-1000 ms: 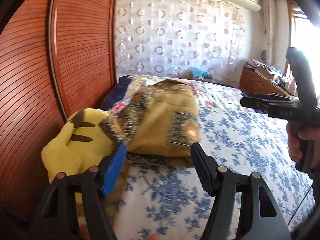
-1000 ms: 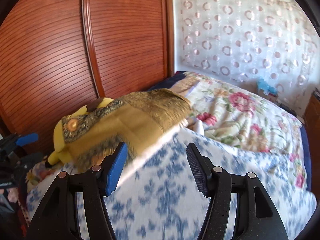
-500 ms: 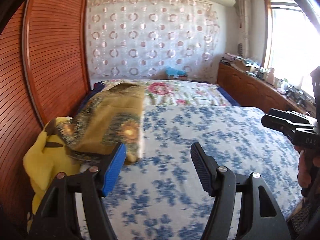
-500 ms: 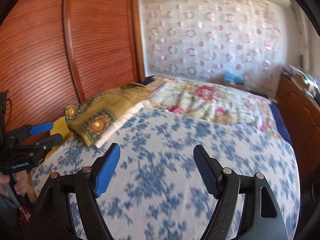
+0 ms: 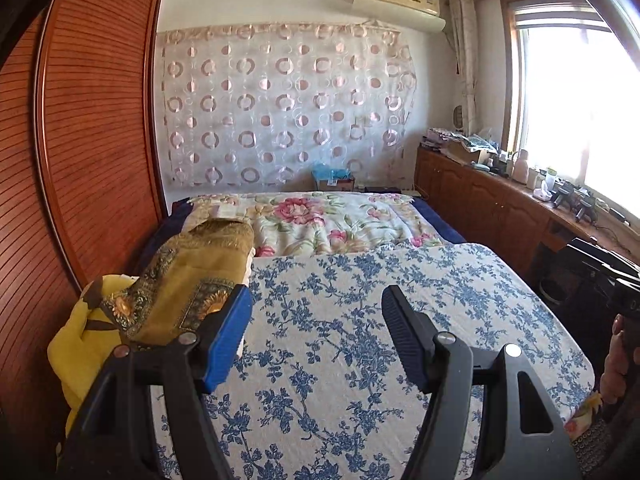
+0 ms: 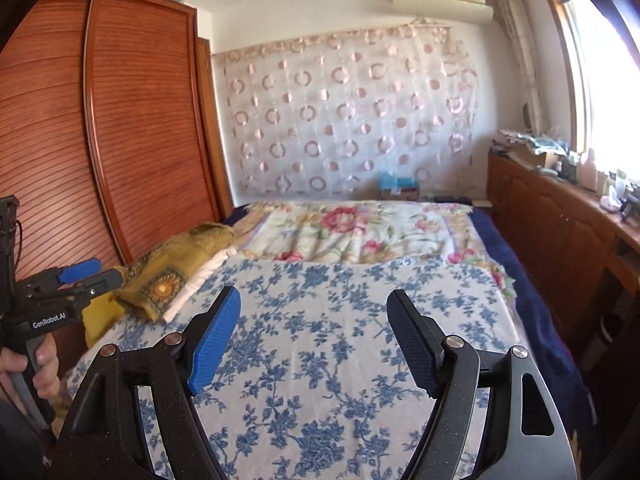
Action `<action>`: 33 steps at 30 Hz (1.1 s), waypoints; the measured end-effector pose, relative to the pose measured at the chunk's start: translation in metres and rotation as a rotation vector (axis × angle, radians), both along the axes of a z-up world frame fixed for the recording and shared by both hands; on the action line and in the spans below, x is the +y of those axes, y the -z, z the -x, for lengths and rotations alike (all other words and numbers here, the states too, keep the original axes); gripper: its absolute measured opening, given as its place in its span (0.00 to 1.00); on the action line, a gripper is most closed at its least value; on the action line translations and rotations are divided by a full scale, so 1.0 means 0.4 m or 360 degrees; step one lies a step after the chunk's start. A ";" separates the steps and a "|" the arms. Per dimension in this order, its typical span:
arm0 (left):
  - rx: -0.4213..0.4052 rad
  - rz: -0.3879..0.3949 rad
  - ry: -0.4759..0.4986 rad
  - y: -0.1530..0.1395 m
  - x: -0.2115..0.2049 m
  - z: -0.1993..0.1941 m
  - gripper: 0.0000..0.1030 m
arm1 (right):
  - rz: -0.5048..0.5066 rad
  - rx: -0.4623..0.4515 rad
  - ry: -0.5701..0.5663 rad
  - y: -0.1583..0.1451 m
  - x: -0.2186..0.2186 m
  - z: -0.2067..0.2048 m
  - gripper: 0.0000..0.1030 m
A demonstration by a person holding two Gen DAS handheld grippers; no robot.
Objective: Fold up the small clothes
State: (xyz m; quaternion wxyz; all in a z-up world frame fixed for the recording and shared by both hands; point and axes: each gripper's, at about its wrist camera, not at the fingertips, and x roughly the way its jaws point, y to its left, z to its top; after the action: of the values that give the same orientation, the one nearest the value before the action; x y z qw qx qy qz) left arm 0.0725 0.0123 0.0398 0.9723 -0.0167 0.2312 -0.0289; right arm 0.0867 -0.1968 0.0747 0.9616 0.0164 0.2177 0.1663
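Observation:
A folded mustard-yellow cloth [image 5: 188,276] with sunflower motifs lies at the left edge of the bed, partly over a yellow plush toy [image 5: 80,344]. In the right wrist view the mustard-yellow cloth [image 6: 172,268] rests on a folded white cloth [image 6: 196,284]. My left gripper [image 5: 316,300] is open and empty, its blue pad just right of the cloth, not touching it. My right gripper [image 6: 313,300] hangs open and empty over the blue-flowered sheet [image 6: 320,360]. In the right wrist view the left gripper [image 6: 88,274] shows at the left, held by a hand.
A reddish wooden wardrobe [image 5: 80,160] stands along the bed's left side. A floral quilt [image 5: 320,220] covers the far half of the bed. A wooden cabinet [image 5: 500,208] with clutter runs under the window on the right. A patterned curtain [image 5: 280,112] hangs behind.
Both grippers have drawn back and risen away from the folded cloth, which now lies farther off at the left. The right jaws have spread wider.

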 end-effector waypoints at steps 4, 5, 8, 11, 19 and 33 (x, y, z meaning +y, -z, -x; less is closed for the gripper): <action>-0.0029 -0.0013 0.0001 -0.017 -0.011 0.014 0.65 | 0.0007 -0.0041 0.0039 -0.015 -0.011 0.018 0.75; -0.0032 -0.0015 0.0003 -0.020 -0.012 0.016 0.65 | 0.0006 -0.0045 0.0041 -0.017 -0.011 0.020 0.75; -0.0042 -0.0017 0.0006 -0.025 -0.017 0.021 0.65 | 0.0007 -0.0055 0.0059 -0.019 -0.013 0.027 0.75; -0.0049 -0.0020 0.0009 -0.027 -0.019 0.025 0.65 | 0.0012 -0.0066 0.0072 -0.023 -0.014 0.033 0.75; -0.0055 -0.0022 0.0005 -0.029 -0.020 0.027 0.66 | 0.0015 -0.0066 0.0083 -0.024 -0.015 0.031 0.75; -0.0058 -0.0024 0.0002 -0.032 -0.022 0.031 0.66 | 0.0018 -0.0065 0.0089 -0.023 -0.019 0.032 0.75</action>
State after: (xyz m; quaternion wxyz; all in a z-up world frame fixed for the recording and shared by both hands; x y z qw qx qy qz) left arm 0.0603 0.0037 0.0527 0.9765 -0.0087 0.2137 -0.0281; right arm 0.0739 -0.2044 0.0839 0.9702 0.0135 0.1983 0.1383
